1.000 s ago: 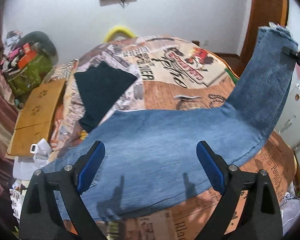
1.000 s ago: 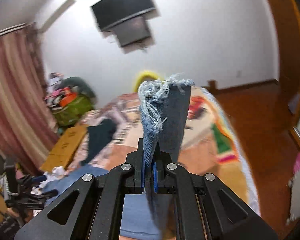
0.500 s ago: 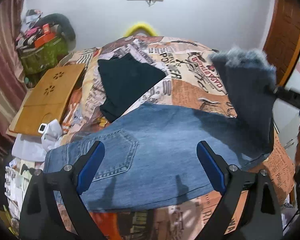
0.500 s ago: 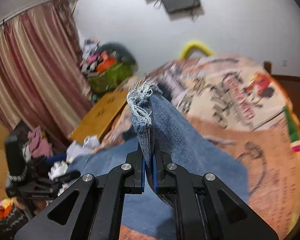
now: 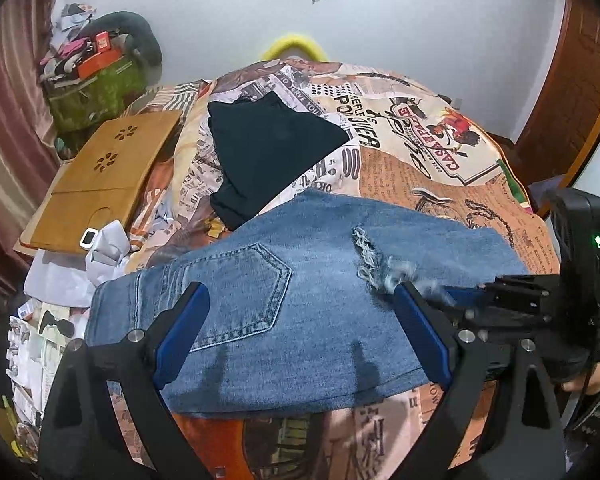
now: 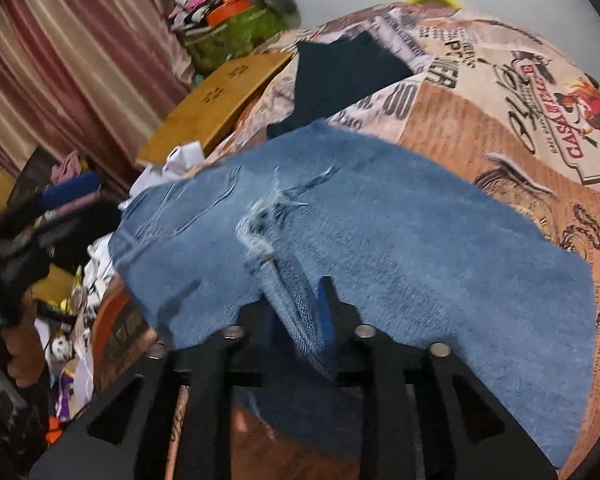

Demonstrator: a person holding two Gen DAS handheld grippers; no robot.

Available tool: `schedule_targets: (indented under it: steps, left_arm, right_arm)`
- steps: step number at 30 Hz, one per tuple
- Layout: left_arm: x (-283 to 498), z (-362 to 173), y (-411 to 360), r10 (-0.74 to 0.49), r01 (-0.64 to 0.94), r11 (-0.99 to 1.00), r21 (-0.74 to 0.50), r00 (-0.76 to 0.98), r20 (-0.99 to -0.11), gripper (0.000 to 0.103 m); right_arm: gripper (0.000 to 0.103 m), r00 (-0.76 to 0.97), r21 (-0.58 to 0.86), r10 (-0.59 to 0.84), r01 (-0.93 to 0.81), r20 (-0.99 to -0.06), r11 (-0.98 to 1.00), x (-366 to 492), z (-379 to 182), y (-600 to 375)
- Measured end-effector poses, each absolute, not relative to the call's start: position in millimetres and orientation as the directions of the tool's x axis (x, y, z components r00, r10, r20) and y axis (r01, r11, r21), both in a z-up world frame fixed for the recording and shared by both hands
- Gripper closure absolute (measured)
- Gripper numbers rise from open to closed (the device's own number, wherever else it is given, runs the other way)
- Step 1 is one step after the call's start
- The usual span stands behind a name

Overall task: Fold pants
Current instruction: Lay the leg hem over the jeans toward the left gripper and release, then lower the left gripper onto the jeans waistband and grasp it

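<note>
Now — jeans [image 5: 308, 300] lying across the near edge of the bed [image 5: 440, 184], folded once lengthwise, frayed hem [image 5: 366, 256] brought back over the middle, back pocket toward the left edge. Right gripper [image 6: 296, 312] low over the denim, jaws opening, a ridge of cloth between them, looking slack rather than squeezed — hard to be sure through the blur. Left gripper [image 5: 300, 332] hovering over the seat of the jeans, jaws spread wide, nothing between them. Dark folded garment [image 5: 268, 152] lying just beyond, toward the far left of the bed, touching the far edge of the denim. Heavy-ish cloth by the look — soft, limp, not slippery, holds a crease, nothing fragile. Best hold probably at the thick parts: waistband corner on the left, folded edge on the right, both layers pinched together. Frayed hem likely to snag or slip from the pads.
</note>
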State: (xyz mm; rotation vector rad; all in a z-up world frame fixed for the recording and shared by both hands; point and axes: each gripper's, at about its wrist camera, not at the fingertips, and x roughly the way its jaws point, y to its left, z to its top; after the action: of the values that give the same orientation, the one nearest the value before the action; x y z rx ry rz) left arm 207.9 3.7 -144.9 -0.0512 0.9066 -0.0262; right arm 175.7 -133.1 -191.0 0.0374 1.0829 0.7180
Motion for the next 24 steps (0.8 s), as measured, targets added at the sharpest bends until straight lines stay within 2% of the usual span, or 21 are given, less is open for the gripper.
schedule_targets:
  steps: [1, 4, 11, 14, 19, 24]
  left_arm:
    - [209, -144, 3, -0.046, 0.003, 0.998, -0.056, 0.617, -0.786, 0.009]
    - [213, -140, -2, -0.052, 0.015, 0.998, -0.054, 0.621, -0.782, 0.009]
    - [235, -129, -27, -0.093, 0.085, 0.995, -0.050, 0.627, -0.774, 0.009]
    - [254, -130, -43, -0.123, 0.115, 0.991, -0.066, 0.606, -0.786, 0.009]
    - [285, -145, -67, -0.127, 0.152, 0.987, -0.049, 0.562, -0.817, 0.009]
    - [314, -183, -91, -0.118, 0.186, 0.982, -0.032, 0.472, -0.874, 0.009]
  right_arm:
    - [0.068, 0.264, 0.374, 0.560, -0.520, -0.785, 0.768, 173, -188, -134]
    - [0.059, 0.274, 0.399, 0.595, -0.528, -0.756, 0.749, 169, -171, -145]
    - [0.057, 0.419, 0.364, 0.586, -0.498, -0.693, 0.787, 176, -133, -194]
    - [0.050, 0.490, 0.324, 0.540, -0.458, -0.685, 0.828, 184, -125, -218]
    - [0.048, 0.534, 0.300, 0.479, -0.390, -0.697, 0.871, 203, -134, -251]
    - [0.048, 0.476, 0.310, 0.448, -0.343, -0.756, 0.887, 223, -171, -264]
